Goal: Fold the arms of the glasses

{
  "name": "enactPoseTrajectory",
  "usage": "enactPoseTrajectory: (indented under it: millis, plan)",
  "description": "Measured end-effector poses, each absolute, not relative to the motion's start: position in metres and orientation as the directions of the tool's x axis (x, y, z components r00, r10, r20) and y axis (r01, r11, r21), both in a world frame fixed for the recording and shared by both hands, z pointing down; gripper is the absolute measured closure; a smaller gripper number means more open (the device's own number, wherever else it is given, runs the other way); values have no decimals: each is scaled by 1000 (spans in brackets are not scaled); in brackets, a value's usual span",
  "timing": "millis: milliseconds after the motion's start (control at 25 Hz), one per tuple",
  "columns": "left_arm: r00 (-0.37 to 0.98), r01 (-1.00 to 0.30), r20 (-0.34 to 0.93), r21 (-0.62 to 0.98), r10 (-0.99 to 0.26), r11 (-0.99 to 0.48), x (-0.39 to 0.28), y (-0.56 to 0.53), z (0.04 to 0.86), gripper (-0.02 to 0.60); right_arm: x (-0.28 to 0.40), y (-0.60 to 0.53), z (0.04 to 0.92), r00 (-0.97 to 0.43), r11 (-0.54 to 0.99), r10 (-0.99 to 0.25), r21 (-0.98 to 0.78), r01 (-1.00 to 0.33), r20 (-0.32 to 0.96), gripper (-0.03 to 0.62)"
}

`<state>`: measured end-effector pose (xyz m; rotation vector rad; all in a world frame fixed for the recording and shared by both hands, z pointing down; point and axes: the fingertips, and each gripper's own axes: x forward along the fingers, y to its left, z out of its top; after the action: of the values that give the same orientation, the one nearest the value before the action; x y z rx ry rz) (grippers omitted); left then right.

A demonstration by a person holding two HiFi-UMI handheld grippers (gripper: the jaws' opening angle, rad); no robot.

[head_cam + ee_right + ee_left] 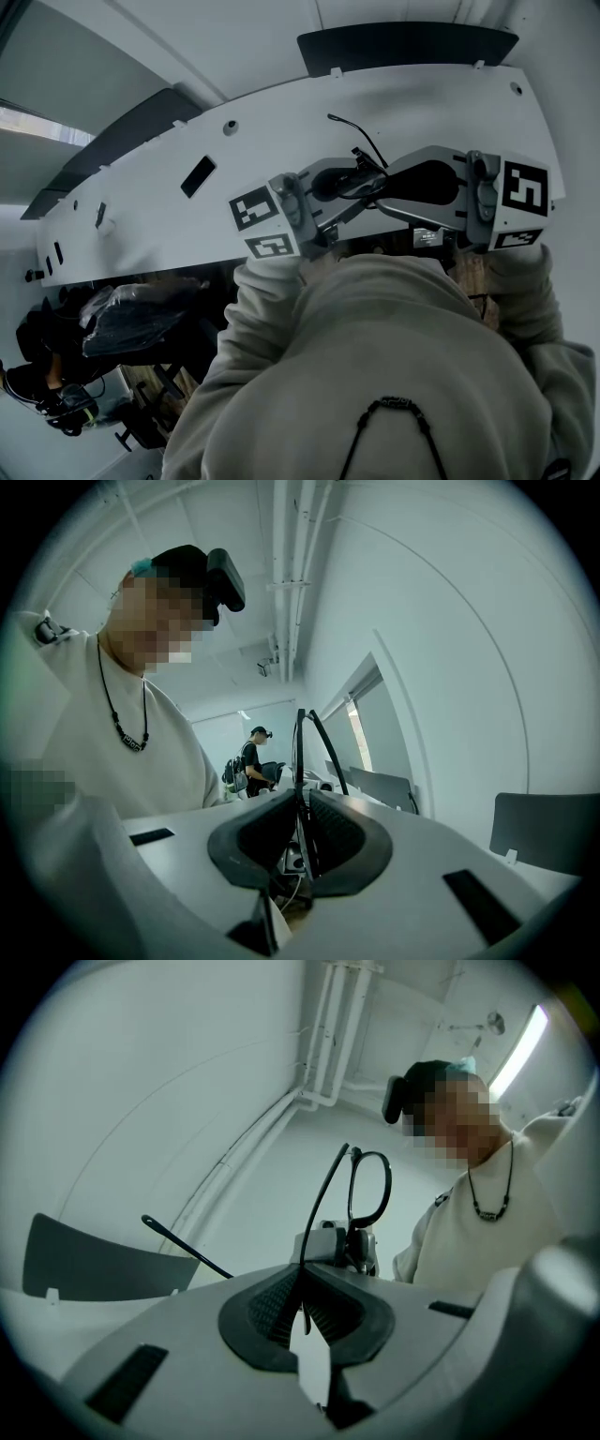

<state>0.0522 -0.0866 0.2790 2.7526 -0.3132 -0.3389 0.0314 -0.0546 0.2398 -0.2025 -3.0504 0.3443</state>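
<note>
Glasses (360, 176) are caught in mid-air in the head view, held up between the two grippers in front of a white table (375, 103) and above the person's pale hooded top (412, 347). The left gripper (342, 185) is brought in from the left and the right gripper (403, 183) from the right. They are set nose to nose, and the dark frame is pinched from both sides. One temple arm (349, 129) is left sticking out over the table, unfolded.

Over to the left gripper view. The left gripper (302, 1283) is clenched, its pads pressed tight on a thin black rim of the glasses (373, 1185). The rim is seen rising from the jaws as an upright loop. The temple arm (183, 1244) is splayed off to the left, well apart from the pads. The right gripper (339, 1243) is spotted just behind the loop, right at the frame. The person's pale top and a dark bead necklace (492, 1206) are seen beyond it.

Now the right gripper view. The right gripper (302, 822) is clamped on the glasses (317, 738); the black frame is gripped edge-on between the pads, and two curved black pieces are seen rising above them. A second person (253, 757) is made out standing far in the background.
</note>
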Motion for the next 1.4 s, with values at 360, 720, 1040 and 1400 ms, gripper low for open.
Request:
enactPoseTrajectory:
  millis: [360, 720, 1040, 1400]
  plan:
    - [950, -119, -216, 412, -224, -903, 56, -83, 280, 571, 34, -54, 241, -988, 964, 146, -229, 133, 45, 534]
    - [934, -187, -208, 406, -290, -894, 54, -90, 281, 548, 36, -59, 244, -991, 965, 124, -238, 109, 49, 534]
    - [897, -300, -172, 438, -406, -848, 26, -107, 299, 359, 47, -60, 252, -993, 972, 92, -224, 74, 73, 534]
    - [815, -415, -141, 535, -562, -736, -12, -141, 312, 347, 44, -48, 241, -990, 972, 140, -193, 132, 25, 534]
